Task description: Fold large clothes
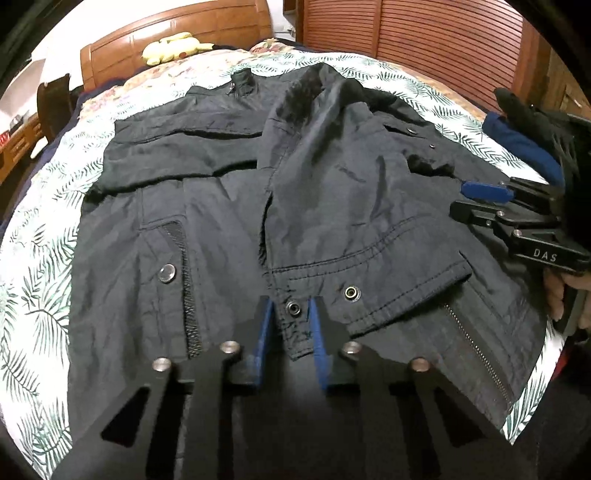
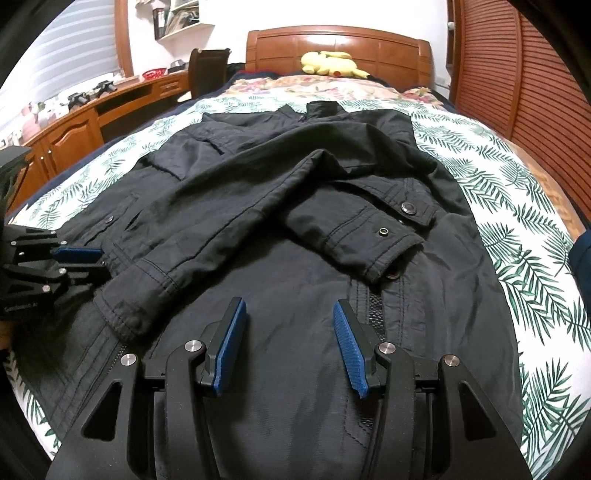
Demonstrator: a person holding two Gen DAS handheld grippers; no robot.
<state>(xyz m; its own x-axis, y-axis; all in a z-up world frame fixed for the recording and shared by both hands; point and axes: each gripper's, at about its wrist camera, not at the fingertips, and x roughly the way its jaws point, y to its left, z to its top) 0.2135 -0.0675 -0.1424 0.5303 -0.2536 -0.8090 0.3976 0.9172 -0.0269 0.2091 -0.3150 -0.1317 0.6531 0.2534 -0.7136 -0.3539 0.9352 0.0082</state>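
Both wrist views close above the black nylon jacket (image 1: 207, 229) on the leaf-print bed (image 2: 517, 206), angled down toward the wooden headboard (image 2: 340, 44), left from the jacket's left side, right from its foot, sharing jacket, bed and yellow plush toy (image 1: 173, 46).

The jacket's (image 1: 229, 229) near hem is hidden behind the left gripper (image 1: 291, 314) in its own view, the right gripper's (image 1: 480, 201) handle runs off that view's edge, and the shelf (image 2: 177, 18) items are too small to tell.
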